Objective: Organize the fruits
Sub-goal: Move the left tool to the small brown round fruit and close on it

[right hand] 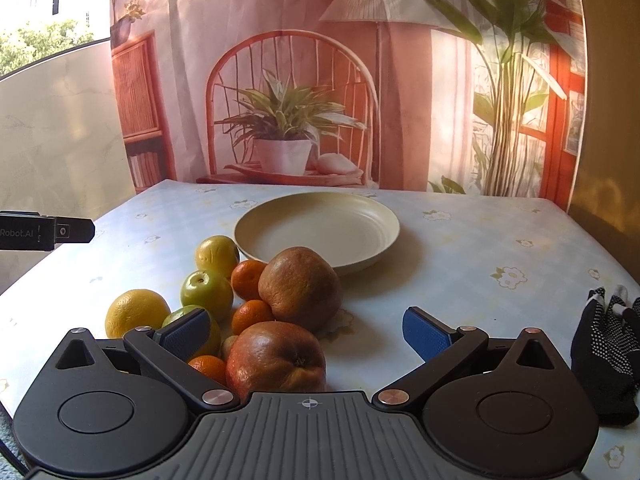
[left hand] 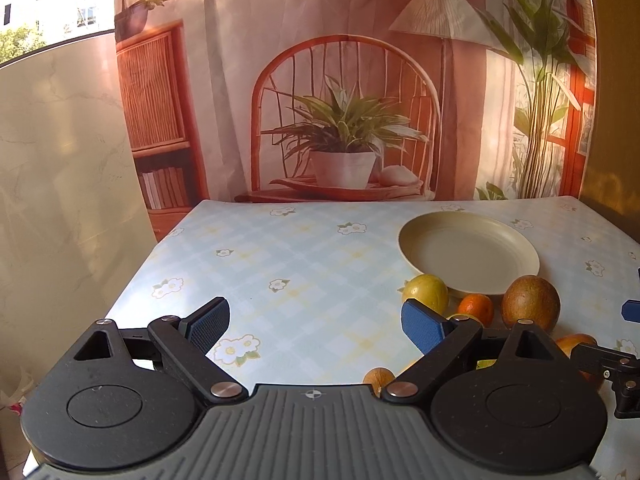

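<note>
Right wrist view: the fruits lie in a loose heap on the counter [right hand: 460,248], just in front of and left of the cream plate [right hand: 376,216], which holds nothing. A large brown fruit [right hand: 300,288] sits nearest the plate's rim, with a reddish apple [right hand: 276,360] in front of it, close to the camera. Left of these lie a yellow fruit [right hand: 216,255], a green apple [right hand: 206,290], a lemon-yellow citrus [right hand: 134,312] and several small mandarins [right hand: 248,278] tucked between them.

The right gripper [right hand: 308,332] hangs over the near edge of the heap, its fingers [right hand: 426,336] spread wide and gripping nothing; the reddish apple sits between them, touching neither pad. The left-hand finger overlaps another green fruit behind it.

A black dotted glove [right hand: 608,352] lies on the counter at the far right. A black device [right hand: 48,232] pokes in from the left edge.

In the left wrist view the left gripper [left hand: 316,326] stands to the left of the heap, its fingers wide apart with only bare flowered cloth between them, and closing slightly. Behind the counter hangs a printed backdrop [left hand: 344,80] of a chair, potted plant and lamp.
</note>
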A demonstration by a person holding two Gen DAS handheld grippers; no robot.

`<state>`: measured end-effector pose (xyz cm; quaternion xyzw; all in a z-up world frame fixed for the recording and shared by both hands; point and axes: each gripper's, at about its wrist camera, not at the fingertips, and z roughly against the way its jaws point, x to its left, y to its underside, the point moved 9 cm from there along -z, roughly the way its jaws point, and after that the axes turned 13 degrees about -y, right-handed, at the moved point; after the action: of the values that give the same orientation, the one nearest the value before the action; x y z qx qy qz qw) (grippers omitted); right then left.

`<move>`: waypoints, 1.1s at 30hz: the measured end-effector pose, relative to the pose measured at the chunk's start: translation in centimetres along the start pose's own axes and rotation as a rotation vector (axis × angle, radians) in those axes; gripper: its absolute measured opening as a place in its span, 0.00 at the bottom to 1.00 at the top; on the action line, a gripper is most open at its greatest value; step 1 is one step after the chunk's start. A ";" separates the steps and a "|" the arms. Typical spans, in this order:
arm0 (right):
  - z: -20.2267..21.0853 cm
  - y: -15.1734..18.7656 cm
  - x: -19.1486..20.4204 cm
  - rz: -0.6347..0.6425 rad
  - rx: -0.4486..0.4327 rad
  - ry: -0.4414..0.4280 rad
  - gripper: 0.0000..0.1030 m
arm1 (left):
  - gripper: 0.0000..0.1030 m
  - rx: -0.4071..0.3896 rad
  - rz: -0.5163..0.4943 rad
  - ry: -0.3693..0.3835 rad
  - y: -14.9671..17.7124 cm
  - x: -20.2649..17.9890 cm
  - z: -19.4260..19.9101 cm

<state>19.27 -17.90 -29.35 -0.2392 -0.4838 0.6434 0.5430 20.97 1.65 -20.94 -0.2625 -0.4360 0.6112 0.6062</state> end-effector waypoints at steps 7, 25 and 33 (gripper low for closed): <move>0.1 -0.1 -0.9 -0.044 -0.012 0.012 0.99 | 0.92 0.032 0.098 0.033 0.6 0.8 -0.6; 0.1 0.4 -1.1 -0.056 -0.014 0.006 0.99 | 0.61 0.117 -0.005 0.061 3.0 -0.1 -2.8; 0.0 0.7 -1.2 -0.061 -0.008 0.002 0.99 | 0.33 0.241 0.109 0.187 3.3 -0.5 -4.8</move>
<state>19.30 -18.94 -30.18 -0.2275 -0.4928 0.6243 0.5618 23.43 2.62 -26.18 -0.2670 -0.2864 0.6640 0.6370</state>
